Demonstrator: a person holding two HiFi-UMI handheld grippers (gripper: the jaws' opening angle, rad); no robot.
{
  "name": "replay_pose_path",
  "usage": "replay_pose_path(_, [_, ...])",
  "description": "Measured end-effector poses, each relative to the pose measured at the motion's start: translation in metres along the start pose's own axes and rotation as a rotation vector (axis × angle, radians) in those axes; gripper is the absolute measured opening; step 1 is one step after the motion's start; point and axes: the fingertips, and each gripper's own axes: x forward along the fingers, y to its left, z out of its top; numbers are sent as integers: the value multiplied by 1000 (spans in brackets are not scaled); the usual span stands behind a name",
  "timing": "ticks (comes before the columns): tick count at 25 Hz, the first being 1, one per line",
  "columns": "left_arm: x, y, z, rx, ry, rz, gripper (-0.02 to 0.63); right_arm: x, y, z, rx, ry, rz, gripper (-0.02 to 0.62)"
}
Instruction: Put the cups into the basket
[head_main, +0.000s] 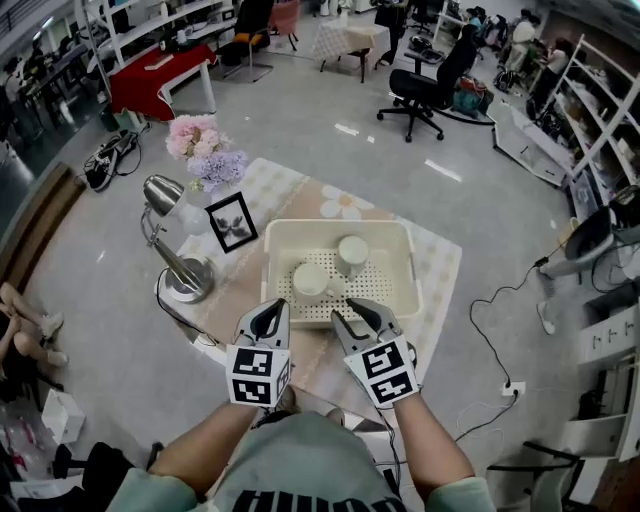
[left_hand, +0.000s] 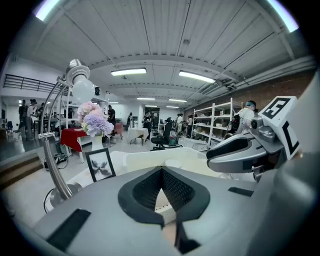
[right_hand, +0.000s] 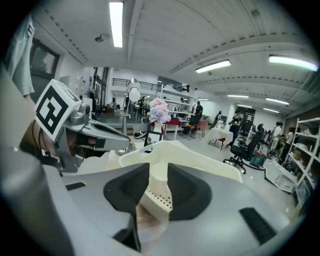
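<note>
Basket: the basket is cream plastic, rectangular with rounded corners, and its floor is dotted with small holes.
Cups: the near cup and the far cup are smooth, round and cream. Both sit inside the basket, just ahead of the claws.
Right claw: the right claw pinches the basket's near wall between black, finely textured pads.
Left claw: the left claw has its tips pressed together on nothing. It is at the basket's near left corner, just beside the right claw.
</note>
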Motion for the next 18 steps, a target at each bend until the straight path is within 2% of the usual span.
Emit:
replay_pose_path(3, [-6,-19,-1,6,-16,-13,6,-28,-7,-7,93,-51,-93,56])
replay_pose_path(6, [-13,-38,0,6,-35,-22,6,-55,-13,-15,140,-77,-157,19])
replay_pose_path(12, [-28,-73,-14,10,-21,-20,6,-86,-15,-43,168,-69,-178,15])
replay_pose_path(15, [-39,-88,-24,12,-10,-18,6,-95,-9,-55,219,-93,-157,15])
replay_pose_path(18, [-46,-105,-32,7,-7,-7,6,-104,-10,-70,225,-91,-146,15])
